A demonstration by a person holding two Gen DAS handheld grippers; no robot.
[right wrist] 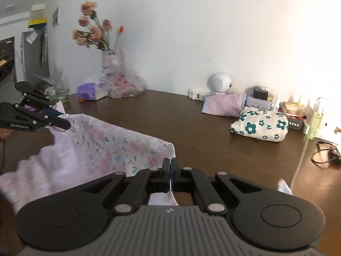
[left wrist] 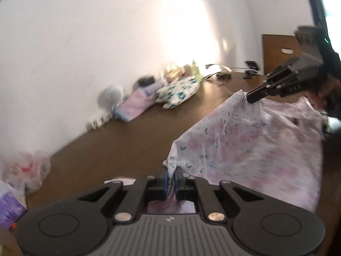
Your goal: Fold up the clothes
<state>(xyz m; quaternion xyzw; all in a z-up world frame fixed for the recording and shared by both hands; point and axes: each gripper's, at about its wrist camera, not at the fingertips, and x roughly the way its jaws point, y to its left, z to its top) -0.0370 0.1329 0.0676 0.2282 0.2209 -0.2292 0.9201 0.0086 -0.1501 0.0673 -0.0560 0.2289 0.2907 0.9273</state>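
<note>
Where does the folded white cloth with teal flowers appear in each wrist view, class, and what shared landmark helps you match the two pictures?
Left wrist view: folded white cloth with teal flowers lies centre, far across the table by the wall.
Right wrist view: it lies right of centre on the table.
Shared landmark: the folded pink cloth beside it.

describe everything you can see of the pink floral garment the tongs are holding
The pink floral garment is thin, soft-looking cloth, pale pink with rose blooms and small blue and green sprigs. It hangs stretched between the left tongs and the right tongs, each shut on a top corner. Its upper edge sags between them; the lower part drapes, creased, toward the brown table.
</note>
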